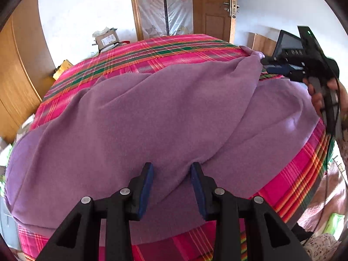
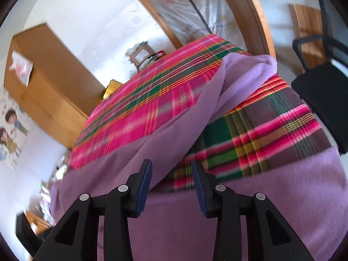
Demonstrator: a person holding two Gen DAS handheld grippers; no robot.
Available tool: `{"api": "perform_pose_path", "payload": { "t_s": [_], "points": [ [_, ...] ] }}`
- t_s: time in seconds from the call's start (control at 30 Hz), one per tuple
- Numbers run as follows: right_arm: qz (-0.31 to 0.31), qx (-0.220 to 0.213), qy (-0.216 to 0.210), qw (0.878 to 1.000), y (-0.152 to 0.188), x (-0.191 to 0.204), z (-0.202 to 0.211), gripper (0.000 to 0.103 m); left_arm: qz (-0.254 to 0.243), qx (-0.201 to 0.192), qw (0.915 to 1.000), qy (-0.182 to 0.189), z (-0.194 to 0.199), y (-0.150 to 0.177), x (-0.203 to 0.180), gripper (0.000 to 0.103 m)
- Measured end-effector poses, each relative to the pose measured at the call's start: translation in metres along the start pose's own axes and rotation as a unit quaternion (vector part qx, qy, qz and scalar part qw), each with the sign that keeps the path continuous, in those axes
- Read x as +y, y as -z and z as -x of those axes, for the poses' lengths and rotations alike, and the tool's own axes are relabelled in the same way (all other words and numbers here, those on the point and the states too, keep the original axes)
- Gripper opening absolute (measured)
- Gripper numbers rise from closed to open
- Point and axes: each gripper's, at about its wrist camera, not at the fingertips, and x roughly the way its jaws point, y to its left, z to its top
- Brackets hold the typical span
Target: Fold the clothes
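A purple fleece garment (image 1: 134,117) lies spread and rumpled over a bed with a pink plaid cover (image 1: 165,50). It sits directly under the left gripper (image 1: 171,174), whose jaws stand apart above a crease in the cloth, holding nothing. At the far right, the right gripper (image 1: 266,62) meets a bunched corner of the garment; whether it pinches it there cannot be told. In the right wrist view the right gripper (image 2: 171,171) shows its jaws apart, with a long purple fold running far-right past a strip of bare cover. A wooden door (image 1: 214,8) stands beyond the bed.
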Motion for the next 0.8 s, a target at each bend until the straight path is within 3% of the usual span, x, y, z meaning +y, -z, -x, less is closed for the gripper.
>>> {"api": "perform_pose_path", "payload": {
  "t_s": [0.33,0.43,0.6,0.73,0.8],
  "points": [
    [-0.026,0.003,0.000,1.000,-0.016,-0.010,-0.020,0.040,0.021,-0.001,0.9997,0.011,-0.006,-0.006,0.006,0.036],
    [-0.060,0.001,-0.008,0.998,-0.017,-0.019,-0.023,0.040,0.023,-0.001,0.9996,0.013,-0.006,-0.006,0.007,0.036],
    [-0.063,0.006,-0.024,0.998,-0.016,-0.018,-0.028,0.040,0.022,-0.002,0.9997,0.009,-0.007,-0.006,0.005,0.037],
    [-0.058,0.005,-0.041,0.997,-0.014,-0.015,-0.027,0.011,0.018,-0.006,0.9998,0.007,-0.008,-0.006,0.004,0.037],
    [-0.052,0.005,-0.048,0.997,-0.012,-0.012,-0.026,0.008,0.016,-0.008,0.9998,0.005,-0.008,-0.006,0.003,0.037]
  ]
}}
